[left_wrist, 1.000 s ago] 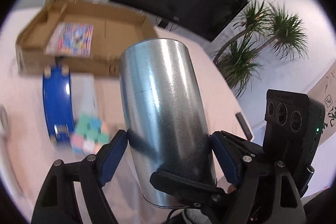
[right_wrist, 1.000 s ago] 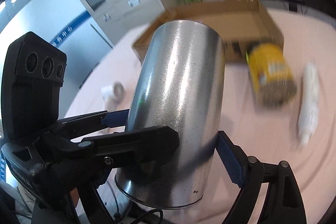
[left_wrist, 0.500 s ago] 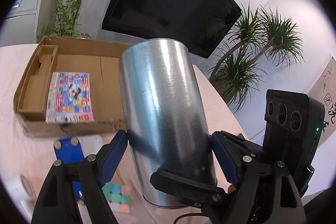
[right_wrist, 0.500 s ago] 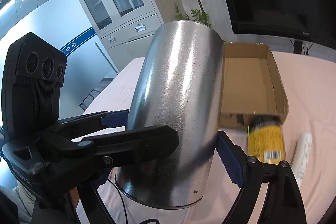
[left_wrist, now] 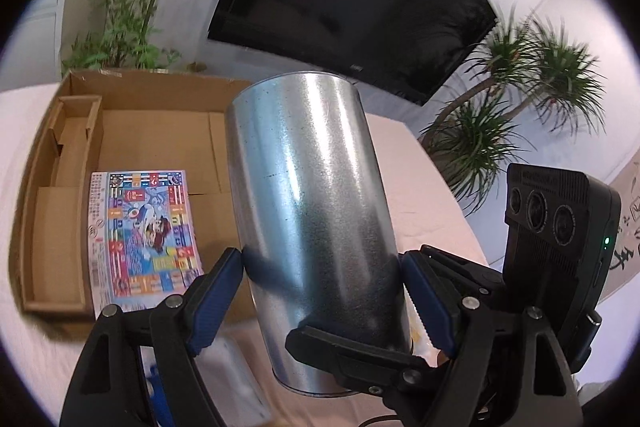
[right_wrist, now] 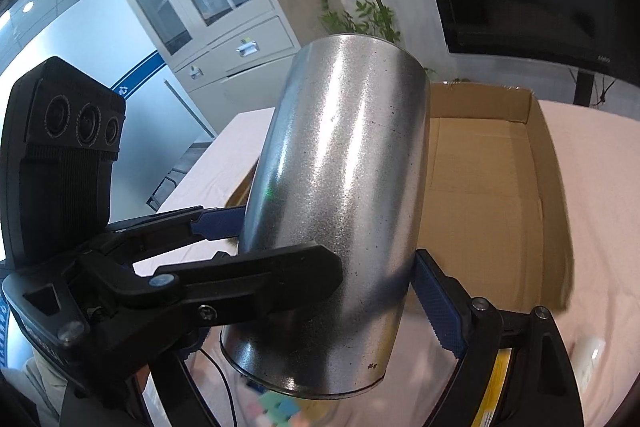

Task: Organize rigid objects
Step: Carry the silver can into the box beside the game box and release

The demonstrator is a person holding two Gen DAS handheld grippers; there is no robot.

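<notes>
We held the can [left_wrist: 316,227] clamped between both the left tongs [left_wrist: 322,291] and the right tongs [right_wrist: 328,259], its long axis pointing to 12 o'clock, the box [left_wrist: 152,131] lying just beyond at 11 on the worktop [left_wrist: 416,187].

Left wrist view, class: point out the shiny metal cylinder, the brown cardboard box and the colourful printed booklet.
Shiny metal cylinder [left_wrist: 308,187], left wrist view, mid side wall.
Brown cardboard box [left_wrist: 160,131], left wrist view, bare floor.
Colourful printed booklet [left_wrist: 144,231], left wrist view, cover centre.
</notes>
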